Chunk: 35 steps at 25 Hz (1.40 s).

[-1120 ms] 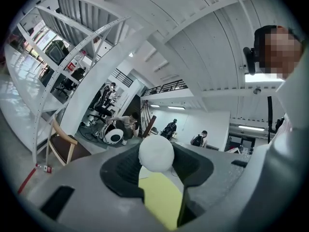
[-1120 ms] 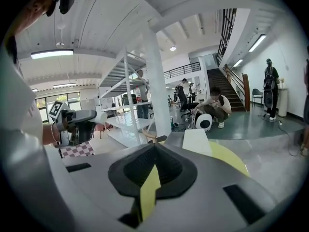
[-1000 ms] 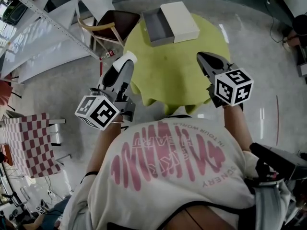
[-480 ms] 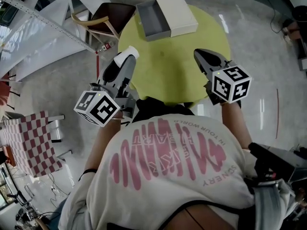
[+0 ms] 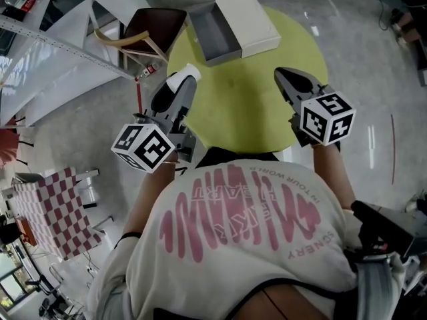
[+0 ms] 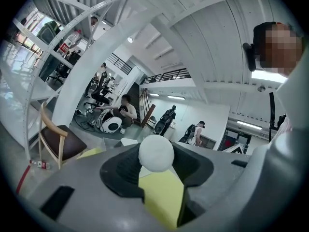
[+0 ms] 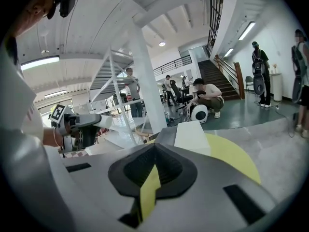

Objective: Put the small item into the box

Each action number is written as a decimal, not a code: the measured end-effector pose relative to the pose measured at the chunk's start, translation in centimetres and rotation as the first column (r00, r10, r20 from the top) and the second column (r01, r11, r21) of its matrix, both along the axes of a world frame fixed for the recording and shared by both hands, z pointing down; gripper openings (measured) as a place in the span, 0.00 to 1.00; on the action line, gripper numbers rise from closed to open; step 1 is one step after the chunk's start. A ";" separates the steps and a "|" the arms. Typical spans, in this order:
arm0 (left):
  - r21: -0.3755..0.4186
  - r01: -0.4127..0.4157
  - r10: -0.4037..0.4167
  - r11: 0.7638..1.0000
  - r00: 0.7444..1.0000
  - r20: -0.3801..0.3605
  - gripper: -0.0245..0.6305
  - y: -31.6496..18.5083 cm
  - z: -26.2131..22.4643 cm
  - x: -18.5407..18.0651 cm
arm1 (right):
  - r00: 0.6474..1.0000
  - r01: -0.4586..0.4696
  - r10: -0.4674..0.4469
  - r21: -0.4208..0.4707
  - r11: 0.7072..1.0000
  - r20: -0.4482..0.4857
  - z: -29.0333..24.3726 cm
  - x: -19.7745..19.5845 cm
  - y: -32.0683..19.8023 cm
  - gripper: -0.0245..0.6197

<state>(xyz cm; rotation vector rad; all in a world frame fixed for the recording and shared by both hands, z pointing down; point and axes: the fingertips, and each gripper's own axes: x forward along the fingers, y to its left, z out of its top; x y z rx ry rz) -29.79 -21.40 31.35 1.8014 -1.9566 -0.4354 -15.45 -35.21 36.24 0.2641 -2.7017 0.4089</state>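
Fingers of the left gripper pinch a small white ball; slackening early would drop it short of the grey open box ahead

Both forearms reach forward from the chest. The left gripper pinches a small white ball at its tips; the right gripper (tilted downward) has its jaws together.

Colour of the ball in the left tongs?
White, no pattern. The ball shows best in the left gripper view.
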 end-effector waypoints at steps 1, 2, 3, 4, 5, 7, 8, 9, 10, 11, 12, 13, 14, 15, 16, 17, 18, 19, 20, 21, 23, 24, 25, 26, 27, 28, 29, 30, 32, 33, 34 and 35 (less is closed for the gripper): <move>-0.006 -0.008 0.008 1.000 1.000 -0.004 0.32 -0.6 0.3 -0.5 | 1.000 -0.004 0.004 -0.006 1.000 -0.006 0.3 -0.4 -0.3 0.05; -0.012 -0.015 0.015 1.000 1.000 -0.003 0.32 -1.2 0.5 -1.0 | 1.000 -0.007 0.007 -0.011 1.000 -0.013 0.5 -0.8 -0.5 0.05; -0.020 -0.022 0.022 1.000 1.000 0.002 0.32 -1.8 0.7 -1.6 | 1.000 -0.009 0.009 -0.016 1.000 -0.022 0.8 -1.3 -0.7 0.05; -0.031 -0.029 0.029 0.999 1.000 0.012 0.32 -2.4 0.9 -2.1 | 0.999 -0.013 0.013 -0.022 1.000 -0.030 1.1 -1.7 -0.9 0.05; -0.042 -0.036 0.037 0.998 0.999 0.021 0.32 -2.9 1.2 -2.6 | 0.999 -0.020 0.019 -0.031 0.999 -0.037 1.5 -2.0 -1.1 0.05; -0.058 -0.057 0.058 0.997 0.998 0.019 0.32 -4.0 1.9 -3.4 | 0.998 -0.035 0.033 -0.054 0.998 -0.049 2.4 -2.8 -1.7 0.05; -0.063 -0.069 0.070 0.996 0.997 0.014 0.32 -4.5 2.3 -3.8 | 0.998 -0.041 0.038 -0.064 0.997 -0.055 2.8 -3.2 -1.9 0.05; -0.069 -0.080 0.081 0.994 0.997 0.010 0.32 -5.0 2.7 -4.2 | 0.997 -0.046 0.041 -0.072 0.996 -0.062 3.3 -3.6 -2.1 0.05; -0.075 -0.091 0.092 0.993 0.996 0.008 0.32 -5.4 3.1 -4.6 | 0.997 -0.050 0.044 -0.077 0.996 -0.068 3.8 -3.9 -2.2 0.05; -0.081 -0.100 0.101 0.992 0.995 0.005 0.32 -5.8 3.4 -5.1 | 0.996 -0.054 0.047 -0.081 0.995 -0.075 4.1 -4.3 -2.3 0.05; -0.085 -0.107 0.108 0.991 0.994 0.002 0.32 -6.2 3.7 -5.6 | 0.995 -0.058 0.051 -0.084 0.995 -0.081 4.5 -4.7 -2.4 0.05; -0.089 -0.113 0.113 0.990 0.994 -0.001 0.32 -6.7 3.9 -6.1 | 0.995 -0.063 0.055 -0.087 0.994 -0.087 4.7 -5.0 -2.5 0.05; -0.092 -0.117 0.118 0.989 0.993 -0.002 0.32 -7.2 4.1 -6.7 | 0.994 -0.070 0.062 -0.091 0.993 -0.093 5.0 -5.3 -2.7 0.05; -0.095 -0.122 0.123 0.988 0.992 -0.003 0.32 -7.8 4.3 -7.2 | 0.993 -0.079 0.069 -0.097 0.992 -0.099 5.3 -5.5 -3.0 0.05; -0.098 -0.128 0.128 0.987 0.992 -0.003 0.32 -8.3 4.5 -7.7 | 0.991 -0.088 0.077 -0.102 0.991 -0.106 5.7 -5.7 -3.3 0.05; -0.101 -0.135 0.135 0.986 0.991 -0.003 0.32 -8.8 4.8 -8.1 | 0.990 -0.098 0.086 -0.105 0.990 -0.113 6.1 -5.7 -3.5 0.05; -0.104 -0.143 0.143 0.984 0.990 -0.004 0.32 -9.2 5.1 -8.4 | 0.988 -0.106 0.093 -0.107 0.989 -0.121 6.4 -5.8 -3.7 0.05; -0.107 -0.152 0.153 0.982 0.988 -0.005 0.32 -9.5 5.5 -8.6 | 0.987 -0.115 0.101 -0.108 0.987 -0.128 6.8 -5.7 -3.8 0.05; -0.111 -0.162 0.162 0.981 0.987 -0.006 0.32 -9.8 5.9 -8.8 | 0.984 -0.126 0.111 -0.109 0.986 -0.136 7.1 -5.6 -3.8 0.05; -0.114 -0.170 0.170 0.979 0.985 -0.007 0.32 -10.0 6.3 -9.0 | 0.982 -0.139 0.122 -0.111 0.984 -0.145 7.4 -5.3 -3.8 0.05; -0.122 -0.181 0.182 0.976 0.983 -0.006 0.32 -10.9 7.2 -9.4 | 0.976 -0.164 0.143 -0.116 0.980 -0.166 7.9 -4.9 -4.1 0.05; -0.130 -0.184 0.186 0.974 0.983 -0.002 0.32 -11.5 7.6 -9.7 | 0.973 -0.173 0.151 -0.116 0.978 -0.176 8.1 -4.7 -4.5 0.05; -0.141 -0.187 0.190 0.972 0.982 0.004 0.32 -12.2 8.1 -10.1 | 0.970 -0.182 0.159 -0.115 0.977 -0.186 8.3 -4.6 -5.0 0.05; -0.154 -0.190 0.194 0.970 0.981 0.010 0.32 -12.8 8.5 -10.4 | 0.966 -0.193 0.168 -0.114 0.975 -0.195 8.5 -4.5 -5.6 0.05; -0.167 -0.193 0.198 0.967 0.980 0.013 0.32 -13.4 9.0 -10.7 | 0.963 -0.206 0.180 -0.115 0.972 -0.203 8.6 -4.3 -6.1 0.05; -0.177 -0.197 0.202 0.964 0.979 0.010 0.32 -14.0 9.5 -11.0 | 0.958 -0.220 0.193 -0.118 0.968 -0.211 8.8 -4.1 -6.5 0.05; -0.184 -0.202 0.207 0.962 0.978 0.005 0.32 -14.4 10.0 -11.2 | 0.954 -0.235 0.205 -0.122 0.964 -0.219 9.0 -3.8 -6.8 0.05; -0.190 -0.209 0.213 0.959 0.977 -0.001 0.32 -14.8 10.4 -11.4 | 0.950 -0.248 0.215 -0.125 0.961 -0.227 9.2 -3.6 -7.0 0.05; -0.201 -0.225 0.228 0.954 0.974 -0.006 0.32 -15.6 11.3 -11.5 | 0.942 -0.267 0.232 -0.128 0.955 -0.242 9.6 -3.3 -7.3 0.05; -0.206 -0.234 0.237 0.950 0.971 -0.008 0.32 -16.0 11.6 -11.5 | 0.939 -0.276 0.239 -0.128 0.953 -0.249 9.8 -3.2 -7.4 0.05; -0.211 -0.244 0.247 0.947 0.969 -0.011 0.32 -16.5 12.0 -11.5 | 0.935 -0.285 0.246 -0.129 0.950 -0.255 9.9 -3.1 -7.6 0.05; -0.217 -0.255 0.258 0.942 0.966 -0.012 0.32 -17.1 12.3 -11.4 | 0.932 -0.293 0.252 -0.131 0.947 -0.262 10.0 -3.0 -7.8 0.05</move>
